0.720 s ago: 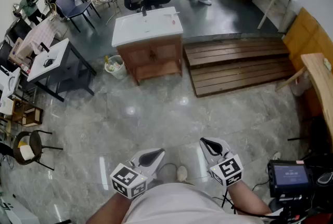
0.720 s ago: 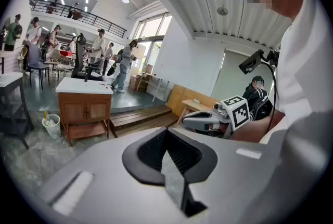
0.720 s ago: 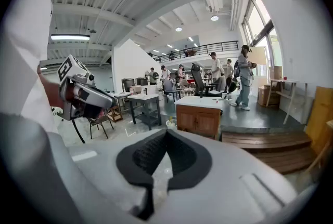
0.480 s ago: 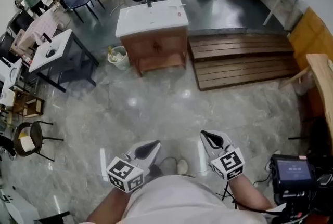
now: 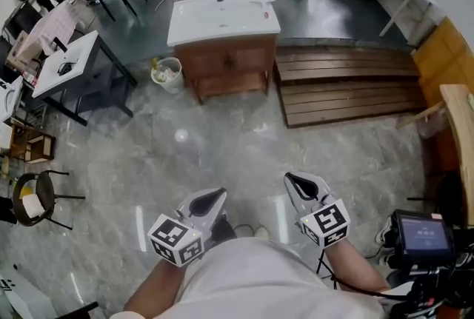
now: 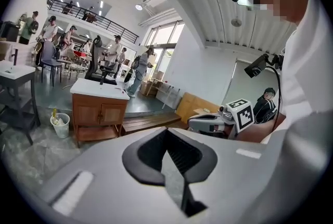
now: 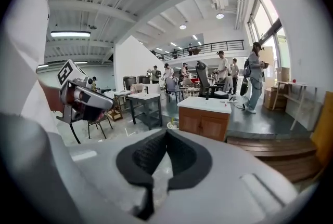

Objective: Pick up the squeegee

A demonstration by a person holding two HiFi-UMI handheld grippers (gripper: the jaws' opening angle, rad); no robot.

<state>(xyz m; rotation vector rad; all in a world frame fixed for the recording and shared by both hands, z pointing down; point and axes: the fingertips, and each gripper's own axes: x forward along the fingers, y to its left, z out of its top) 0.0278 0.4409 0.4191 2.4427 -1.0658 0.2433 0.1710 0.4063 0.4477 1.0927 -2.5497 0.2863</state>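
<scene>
I cannot make out a squeegee for certain. A small reddish item point(image 5: 264, 5) lies on the white sink top point(image 5: 222, 18) of a wooden vanity cabinet point(image 5: 226, 66), too small to identify. The cabinet stands a few steps ahead on the grey stone floor and also shows in the left gripper view point(image 6: 99, 108) and the right gripper view point(image 7: 205, 119). My left gripper point(image 5: 215, 195) and right gripper point(image 5: 290, 178) are held close to my body, side by side. Both are shut with nothing between the pads point(image 6: 166, 132) point(image 7: 166, 134).
A low wooden slat platform point(image 5: 348, 84) lies right of the cabinet. A waste bin point(image 5: 166, 75) stands at its left. White tables point(image 5: 70, 66), a round chair point(image 5: 33, 203) and office chairs are on the left. A screen on a stand point(image 5: 422, 232) is at my right. People stand at the back.
The cabinet has grown slightly and shifted right and up in the head view as I come closer. Both grippers stay shut and level beside each other.
</scene>
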